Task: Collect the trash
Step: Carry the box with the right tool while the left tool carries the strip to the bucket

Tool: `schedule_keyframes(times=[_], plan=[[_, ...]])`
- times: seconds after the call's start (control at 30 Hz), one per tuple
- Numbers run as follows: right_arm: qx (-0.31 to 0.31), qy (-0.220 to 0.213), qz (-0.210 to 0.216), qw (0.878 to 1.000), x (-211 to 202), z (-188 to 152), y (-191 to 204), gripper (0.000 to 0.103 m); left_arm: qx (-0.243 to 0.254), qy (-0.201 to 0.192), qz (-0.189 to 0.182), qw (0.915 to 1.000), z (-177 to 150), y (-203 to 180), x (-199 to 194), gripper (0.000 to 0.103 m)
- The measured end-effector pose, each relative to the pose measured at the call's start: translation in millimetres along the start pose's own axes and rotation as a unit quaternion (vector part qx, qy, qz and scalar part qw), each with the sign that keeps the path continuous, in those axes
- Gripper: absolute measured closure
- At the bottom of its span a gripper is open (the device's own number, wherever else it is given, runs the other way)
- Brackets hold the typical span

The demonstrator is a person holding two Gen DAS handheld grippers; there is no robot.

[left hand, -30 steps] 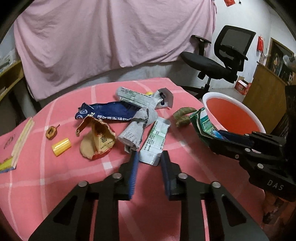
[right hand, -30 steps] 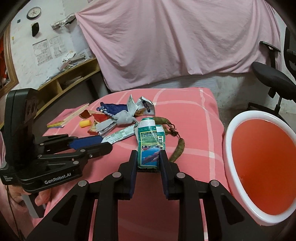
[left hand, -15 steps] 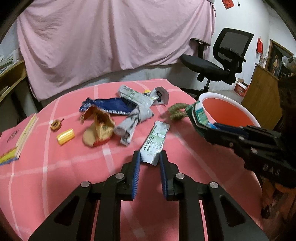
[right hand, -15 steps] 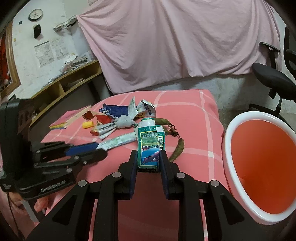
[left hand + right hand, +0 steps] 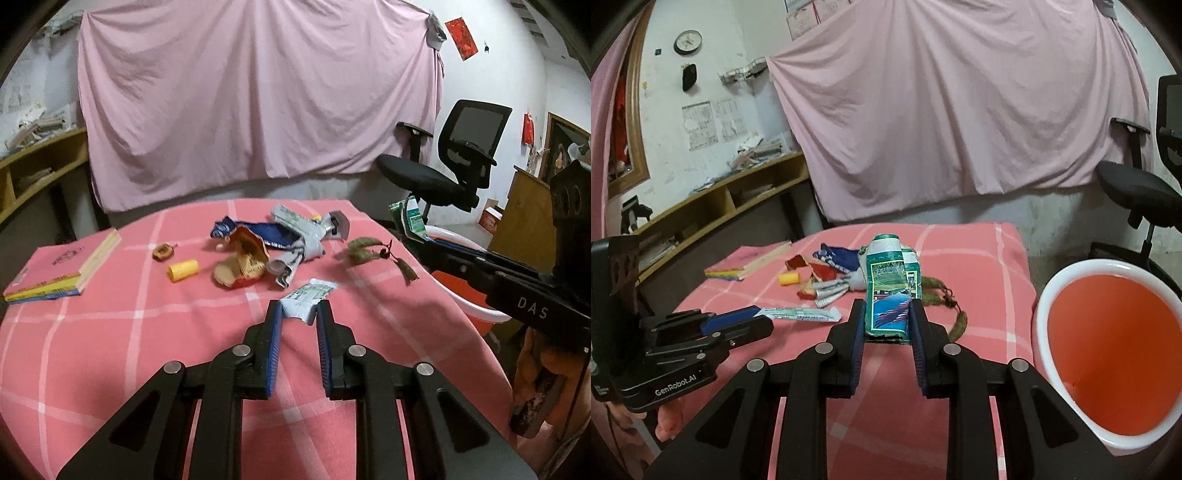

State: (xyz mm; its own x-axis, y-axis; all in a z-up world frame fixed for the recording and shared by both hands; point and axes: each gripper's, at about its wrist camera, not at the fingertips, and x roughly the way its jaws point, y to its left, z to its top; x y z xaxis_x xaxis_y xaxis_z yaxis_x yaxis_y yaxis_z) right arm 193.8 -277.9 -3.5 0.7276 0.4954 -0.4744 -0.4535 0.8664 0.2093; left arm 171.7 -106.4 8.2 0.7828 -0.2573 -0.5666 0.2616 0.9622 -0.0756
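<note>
My left gripper (image 5: pixel 298 314) is shut on a white and green wrapper (image 5: pixel 308 297) and holds it just above the pink cloth; the wrapper also shows in the right wrist view (image 5: pixel 801 314). My right gripper (image 5: pixel 887 314) is shut on a crushed green carton (image 5: pixel 891 284), held upright above the table's right side, left of the orange bin (image 5: pixel 1108 350). More trash lies on the table: a blue wrapper (image 5: pixel 258 230), a red-brown paper scrap (image 5: pixel 243 264), grey crumpled wrappers (image 5: pixel 299 243), a yellow cylinder (image 5: pixel 183 270) and dried pods (image 5: pixel 364 247).
A pink book (image 5: pixel 62 269) lies at the table's left edge. A black office chair (image 5: pixel 447 177) stands behind the bin (image 5: pixel 461 288). A wooden shelf (image 5: pixel 720 199) is at the left. A pink sheet hangs behind the table.
My left gripper has closed on the white and green wrapper and lifted and pulled it back from the pile. My right gripper has risen with the carton still in it.
</note>
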Motion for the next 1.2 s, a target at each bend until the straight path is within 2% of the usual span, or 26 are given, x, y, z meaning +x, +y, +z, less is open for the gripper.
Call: schedule_keyframes(times=[0.23, 0.53, 0.7, 0.87, 1.03, 1.2], plan=[[-0.001, -0.031, -0.006, 1.000, -10.0, 2.6, -1.2, 0.082, -0.004, -0.041, 0.005, 0.9991, 7.3, -6.9, -13.4, 0.088], [-0.017, -0.131, -0.033, 0.991, -41.2, 9.3, 2.3, 0.082, 0.000, -0.119, -0.002, 0.9929, 35.0, -24.4, -28.9, 0.088], [-0.018, -0.193, -0.067, 0.979, -62.6, 11.7, -6.4, 0.082, 0.014, -0.162, -0.024, 0.9864, 53.9, -47.6, -33.9, 0.088], [0.013, -0.223, -0.101, 0.969, -78.2, 11.8, -28.5, 0.082, 0.055, -0.190, -0.057, 0.9785, 71.2, -88.8, -27.5, 0.088], [0.044, -0.227, -0.133, 0.964, -88.6, 8.8, -54.9, 0.082, 0.080, -0.190, -0.091, 0.9743, 82.3, -121.0, -10.2, 0.088], [0.083, -0.225, -0.160, 0.958, -98.4, 3.7, -83.3, 0.082, 0.087, -0.164, -0.120, 0.9752, 92.0, -147.4, 14.7, 0.088]])
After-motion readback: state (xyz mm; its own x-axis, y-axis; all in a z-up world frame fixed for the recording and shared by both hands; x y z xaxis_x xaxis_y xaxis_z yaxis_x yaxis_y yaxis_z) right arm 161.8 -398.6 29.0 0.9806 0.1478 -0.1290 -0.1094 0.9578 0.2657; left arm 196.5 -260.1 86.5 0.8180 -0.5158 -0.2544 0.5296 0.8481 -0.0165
